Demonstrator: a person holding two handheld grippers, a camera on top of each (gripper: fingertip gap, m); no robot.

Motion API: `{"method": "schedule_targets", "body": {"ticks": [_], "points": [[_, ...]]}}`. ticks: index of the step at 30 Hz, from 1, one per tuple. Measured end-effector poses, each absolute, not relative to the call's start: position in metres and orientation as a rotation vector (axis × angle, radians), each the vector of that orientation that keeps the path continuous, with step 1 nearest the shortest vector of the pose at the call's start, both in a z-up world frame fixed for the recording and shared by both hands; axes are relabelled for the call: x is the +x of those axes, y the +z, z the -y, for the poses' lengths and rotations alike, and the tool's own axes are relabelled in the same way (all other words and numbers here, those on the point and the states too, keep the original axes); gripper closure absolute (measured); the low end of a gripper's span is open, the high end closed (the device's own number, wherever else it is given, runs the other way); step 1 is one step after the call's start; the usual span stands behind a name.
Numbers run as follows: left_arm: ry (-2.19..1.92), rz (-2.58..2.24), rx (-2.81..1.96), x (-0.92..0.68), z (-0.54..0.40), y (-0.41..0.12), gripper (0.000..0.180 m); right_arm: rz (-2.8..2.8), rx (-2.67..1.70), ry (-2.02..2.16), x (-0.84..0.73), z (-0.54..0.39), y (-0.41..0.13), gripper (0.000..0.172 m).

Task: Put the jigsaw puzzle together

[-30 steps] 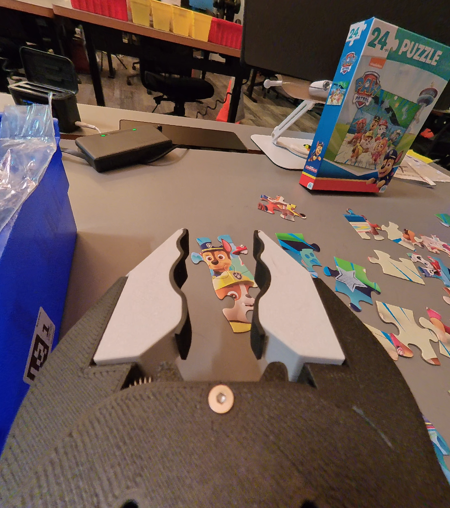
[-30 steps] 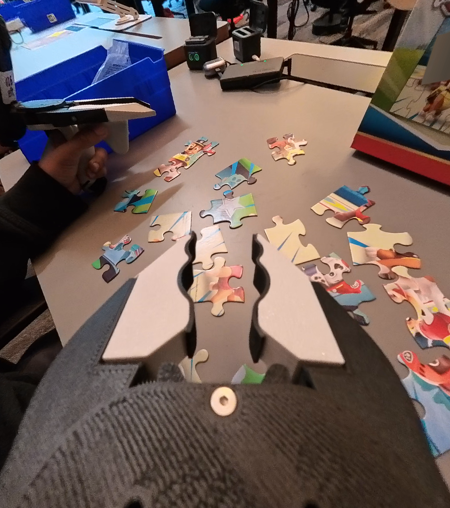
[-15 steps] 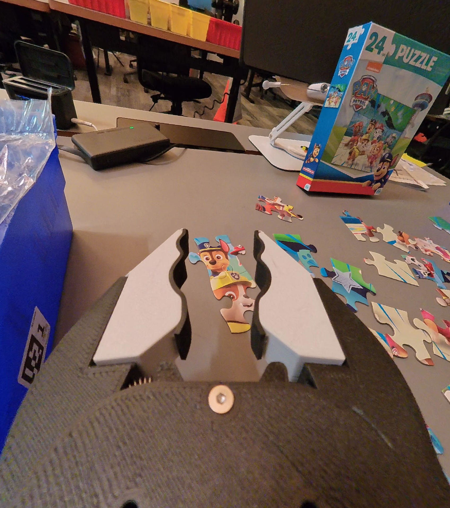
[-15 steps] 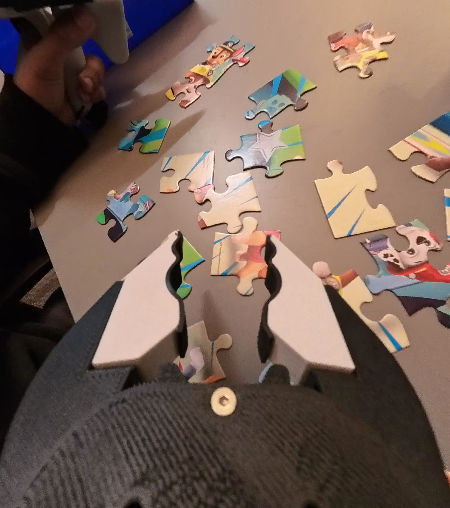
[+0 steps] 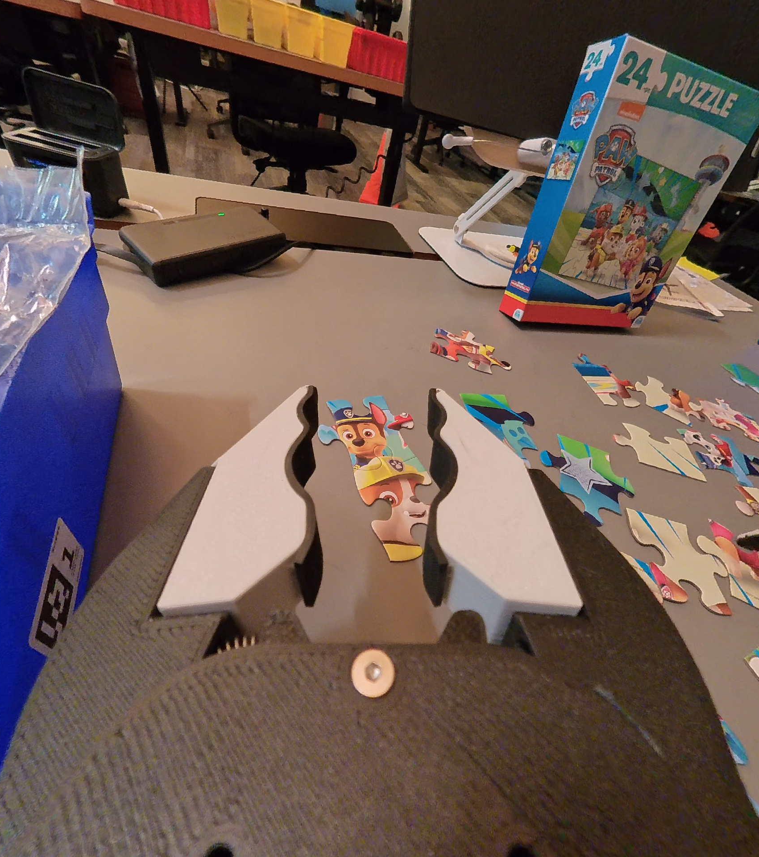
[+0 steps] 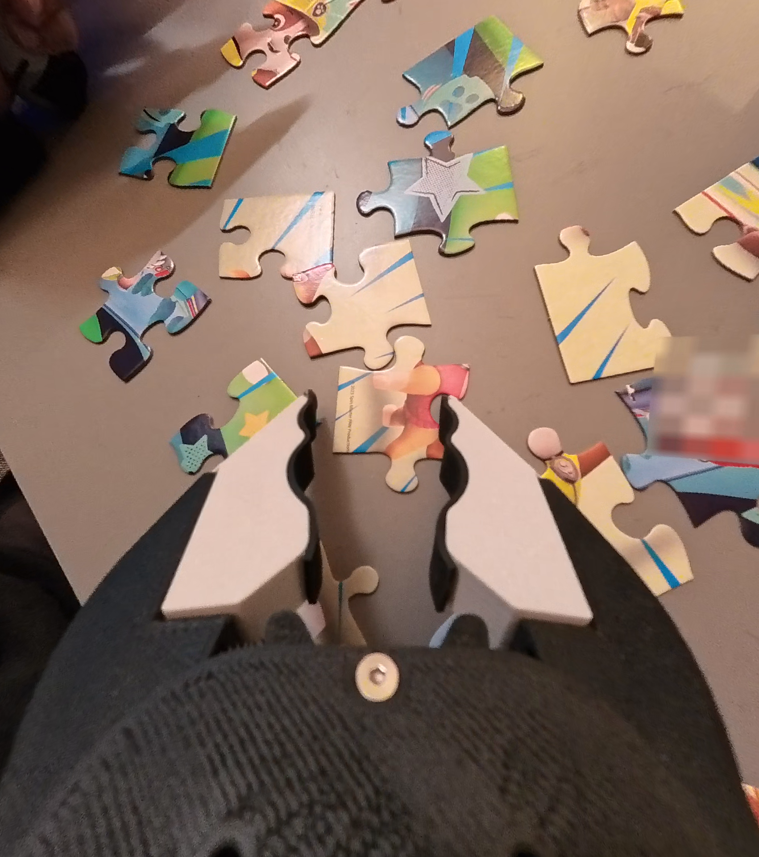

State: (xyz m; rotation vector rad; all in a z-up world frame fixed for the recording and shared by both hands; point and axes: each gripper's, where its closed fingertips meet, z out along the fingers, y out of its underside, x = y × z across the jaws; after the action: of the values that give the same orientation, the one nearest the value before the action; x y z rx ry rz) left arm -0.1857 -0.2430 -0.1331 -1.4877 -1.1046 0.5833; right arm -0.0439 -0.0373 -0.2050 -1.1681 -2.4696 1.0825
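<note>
Two open grippers above loose cardboard puzzle pieces on a grey bench (image 5: 275, 334).

The left gripper (image 5: 370, 399) has its fingers apart and grips nothing; under the gap lies one joined pair of pieces with two cartoon dogs (image 5: 379, 468), flat on the bench. The right gripper (image 6: 375, 408) is also apart and bare; one cream and pink piece (image 6: 391, 417) lies flat between its fingertips, which hang over it. One upright colourful puzzle box (image 5: 637, 185) stands far right, one blue plastic bin (image 5: 20, 417) at the left.
</note>
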Motion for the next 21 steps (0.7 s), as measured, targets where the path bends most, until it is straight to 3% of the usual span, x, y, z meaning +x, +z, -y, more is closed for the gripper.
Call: {"method": "schedule_targets", "body": {"ticks": [21], "points": [[0.579,1.105,-1.488,-0.1856,0.2425,-0.1335,0.134,2.467,-1.152,1.048,-0.0449,0.0344,-0.2052,0.122]]}}
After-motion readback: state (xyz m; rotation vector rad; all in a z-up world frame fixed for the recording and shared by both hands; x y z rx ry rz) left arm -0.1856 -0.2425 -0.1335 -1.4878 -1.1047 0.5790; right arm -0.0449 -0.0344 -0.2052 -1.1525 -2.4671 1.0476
